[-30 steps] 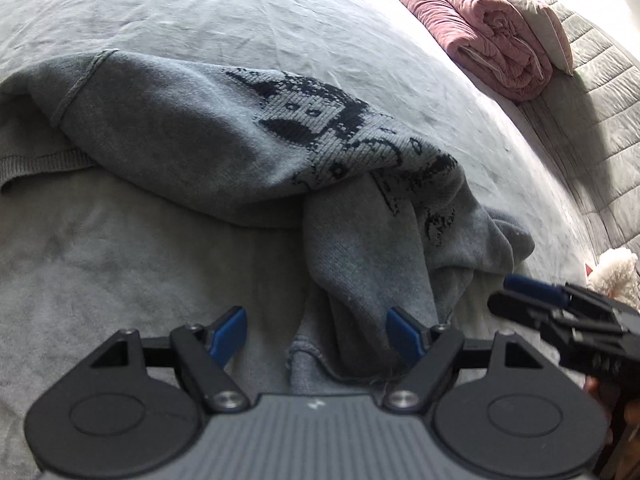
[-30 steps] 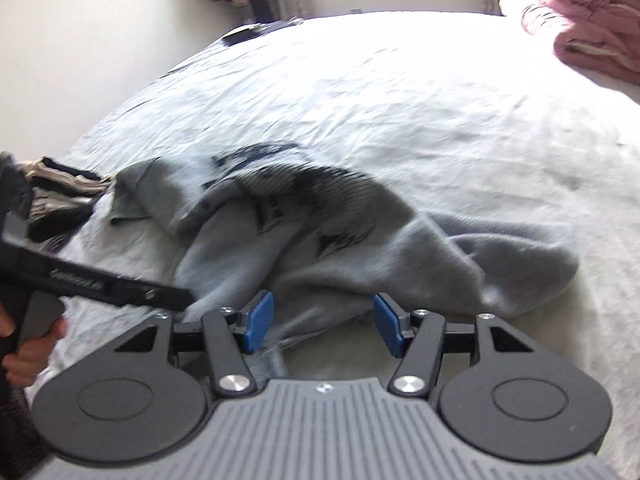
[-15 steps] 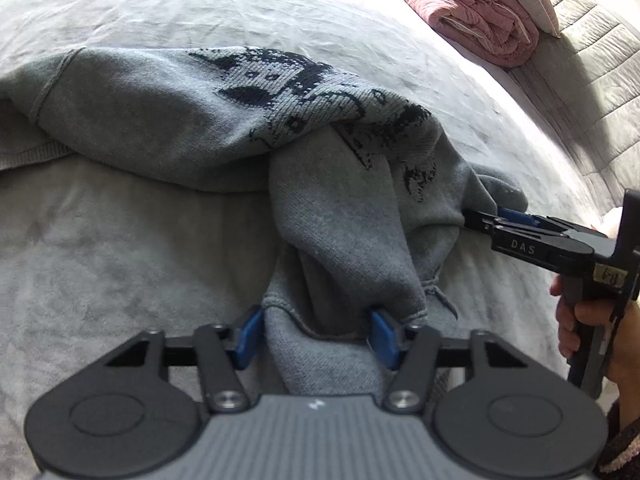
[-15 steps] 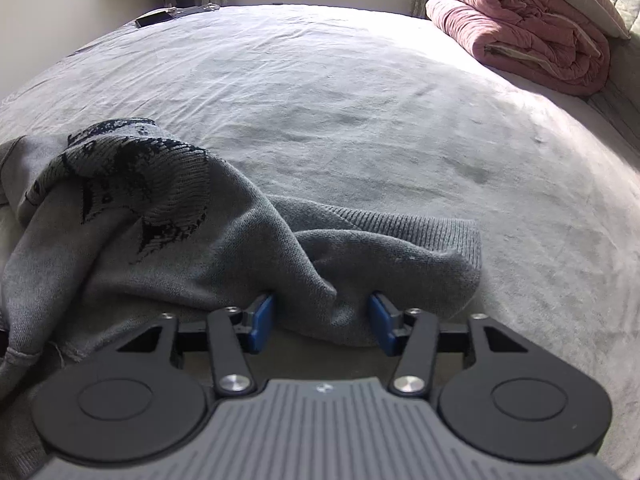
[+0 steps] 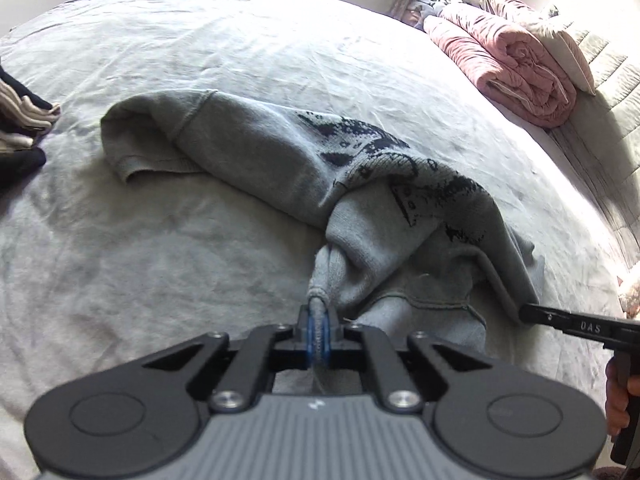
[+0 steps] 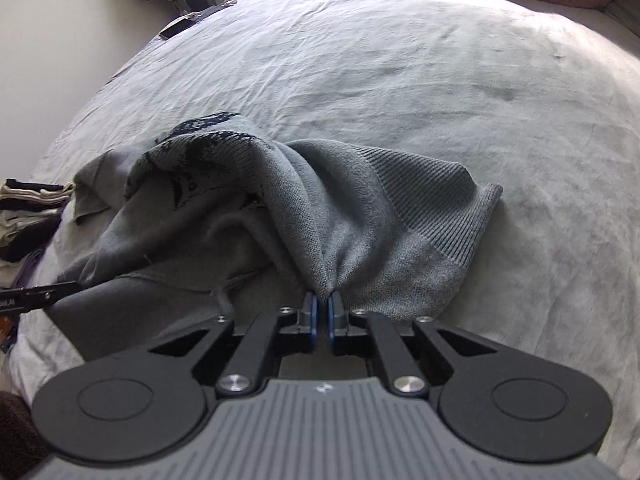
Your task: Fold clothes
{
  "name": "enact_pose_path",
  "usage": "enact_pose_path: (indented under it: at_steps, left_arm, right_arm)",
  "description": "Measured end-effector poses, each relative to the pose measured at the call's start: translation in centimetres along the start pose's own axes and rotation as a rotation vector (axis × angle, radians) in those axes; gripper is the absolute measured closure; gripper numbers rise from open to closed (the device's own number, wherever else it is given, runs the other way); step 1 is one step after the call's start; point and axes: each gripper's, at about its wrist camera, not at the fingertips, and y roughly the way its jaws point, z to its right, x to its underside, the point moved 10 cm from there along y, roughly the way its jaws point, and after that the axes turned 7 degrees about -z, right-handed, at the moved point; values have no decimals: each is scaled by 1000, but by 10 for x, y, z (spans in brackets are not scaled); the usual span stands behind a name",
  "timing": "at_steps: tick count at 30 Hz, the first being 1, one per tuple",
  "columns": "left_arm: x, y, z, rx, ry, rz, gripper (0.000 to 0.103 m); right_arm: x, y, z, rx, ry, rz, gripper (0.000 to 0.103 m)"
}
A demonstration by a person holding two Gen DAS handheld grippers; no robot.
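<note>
A grey knit sweater (image 5: 256,160) with a dark pattern lies crumpled on a bed covered by a grey sheet (image 5: 140,248). My left gripper (image 5: 318,320) is shut on a bunched edge of the sweater, with fabric pinched between its blue pads. In the right wrist view the same sweater (image 6: 360,208) shows its ribbed hem, and my right gripper (image 6: 322,312) is shut on a fold of it. The right gripper (image 5: 528,312) also reaches in from the right of the left wrist view, clamped on the sweater's edge. The left gripper's tip (image 6: 72,287) shows at the left edge of the right wrist view.
A rolled pink quilt (image 5: 504,60) and a pillow (image 5: 564,52) lie at the head of the bed. Folded dark and striped clothes (image 5: 20,120) are stacked at the left. A flat dark object (image 6: 174,30) rests near the far edge. A hand (image 5: 620,396) holds the right gripper's handle.
Both grippers have shut on the sweater's edges, where before they stood open around the fabric. The left one has risen and pulled back, drawing the cloth taut.
</note>
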Motion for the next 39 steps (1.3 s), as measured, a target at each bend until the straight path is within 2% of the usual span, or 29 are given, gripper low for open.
enact_pose_path:
  at_steps: [9, 17, 24, 29, 30, 32, 34, 36, 37, 39]
  left_arm:
    - [4, -61, -28, -10, -29, 105, 99]
    - [-2, -111, -50, -41, -42, 190, 99]
    - [7, -107, -62, -66, -33, 151, 99]
    - [13, -85, -67, -67, -23, 87, 98]
    - [14, -81, -68, -66, -20, 69, 97]
    - [12, -73, -70, -75, -20, 49, 85]
    - [6, -66, -73, -81, -18, 46, 64]
    - [-3, -58, -76, -93, -24, 47, 62]
    - [-8, -54, -77, -99, -27, 48, 61]
    - [-20, -45, -80, -93, -46, 44, 60]
  right_arm:
    - [51, -44, -51, -158, -40, -39, 98]
    - [74, -75, -88, -237, -107, -53, 98]
    - [82, -63, -101, -232, -146, -87, 97]
    - [79, -50, -95, -216, -134, -91, 89]
    - [78, -49, -94, -204, -143, -87, 89]
    - [72, -46, -91, -180, -153, -84, 88]
    - [64, -40, -87, -157, -154, -82, 84]
    - [53, -34, -81, -141, -148, -68, 67]
    - [47, -32, -79, -135, -144, -58, 54]
    - [35, -26, -75, -131, -136, -44, 52]
